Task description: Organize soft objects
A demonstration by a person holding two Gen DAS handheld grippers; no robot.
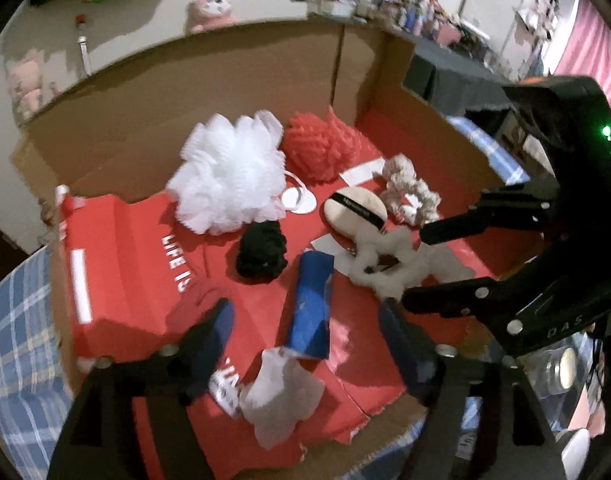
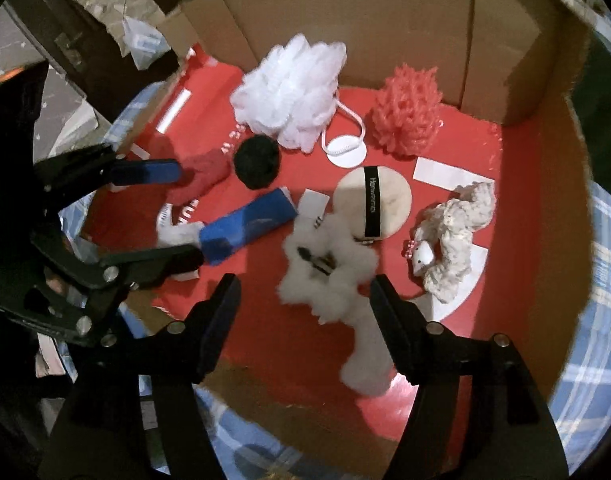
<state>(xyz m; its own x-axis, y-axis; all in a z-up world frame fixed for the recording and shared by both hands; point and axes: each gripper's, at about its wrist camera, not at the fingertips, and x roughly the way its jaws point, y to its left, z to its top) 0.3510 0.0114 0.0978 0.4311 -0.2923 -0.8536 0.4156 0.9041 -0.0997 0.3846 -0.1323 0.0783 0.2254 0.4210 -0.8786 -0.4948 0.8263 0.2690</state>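
Black jaws of my right gripper (image 2: 305, 312) stand parted around the fluffy white scrunchie (image 2: 333, 276), pads not pressing it; my left gripper (image 1: 305, 332) is released too, over a blue roll (image 1: 311, 304). All of it lies in the cardboard box (image 2: 525, 80) on red paper: white loofah (image 2: 289, 92), coral loofah (image 2: 407, 112), black scrunchie (image 2: 257, 162), round puff (image 2: 393, 200), cream scrunchie (image 2: 453, 248).

Left gripper (image 1: 305, 320) and right gripper (image 2: 305, 296) — both angled downward, jaws spread, nothing held.
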